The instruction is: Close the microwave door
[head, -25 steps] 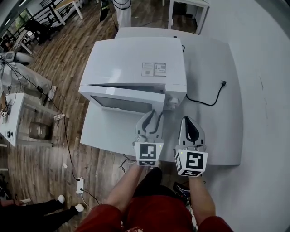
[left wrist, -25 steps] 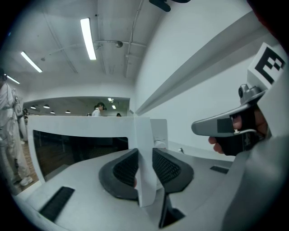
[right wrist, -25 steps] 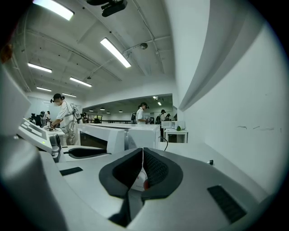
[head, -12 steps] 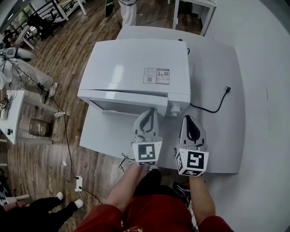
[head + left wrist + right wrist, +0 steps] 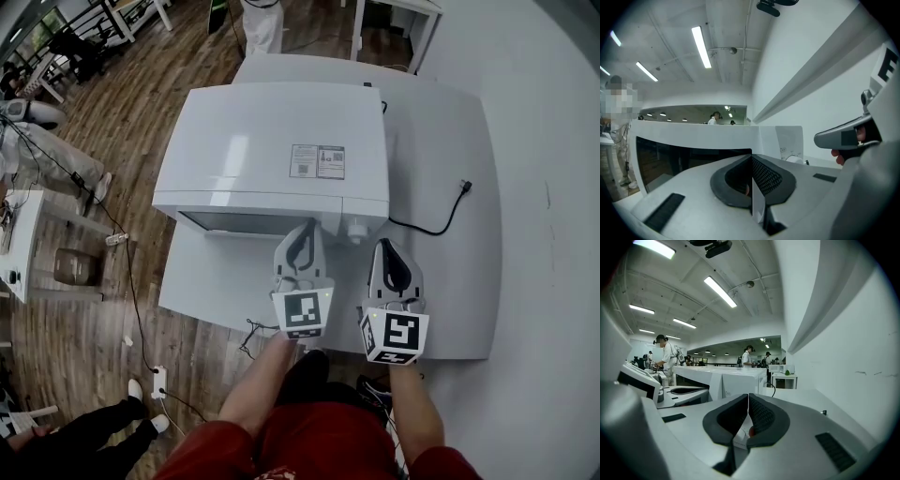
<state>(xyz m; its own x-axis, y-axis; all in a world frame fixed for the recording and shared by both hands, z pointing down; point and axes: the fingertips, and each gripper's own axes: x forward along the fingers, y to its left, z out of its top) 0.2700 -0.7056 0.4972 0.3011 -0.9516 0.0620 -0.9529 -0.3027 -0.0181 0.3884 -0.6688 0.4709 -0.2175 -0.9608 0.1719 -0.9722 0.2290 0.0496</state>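
Fingers (image 5: 769,176) of left gripper (image 5: 306,228) together, empty

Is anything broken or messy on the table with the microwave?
Nothing looks broken or spilled. The microwave sits flat on the white table, its door flush. One small oddity: its black cord lies loose on the table, and the plug is not in any socket.

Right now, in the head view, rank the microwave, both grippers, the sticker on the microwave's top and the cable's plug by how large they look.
1. microwave
2. left gripper and right gripper: they look alike, so unranked; both sit nearer the camera, which enlarges them
3. sticker
4. plug
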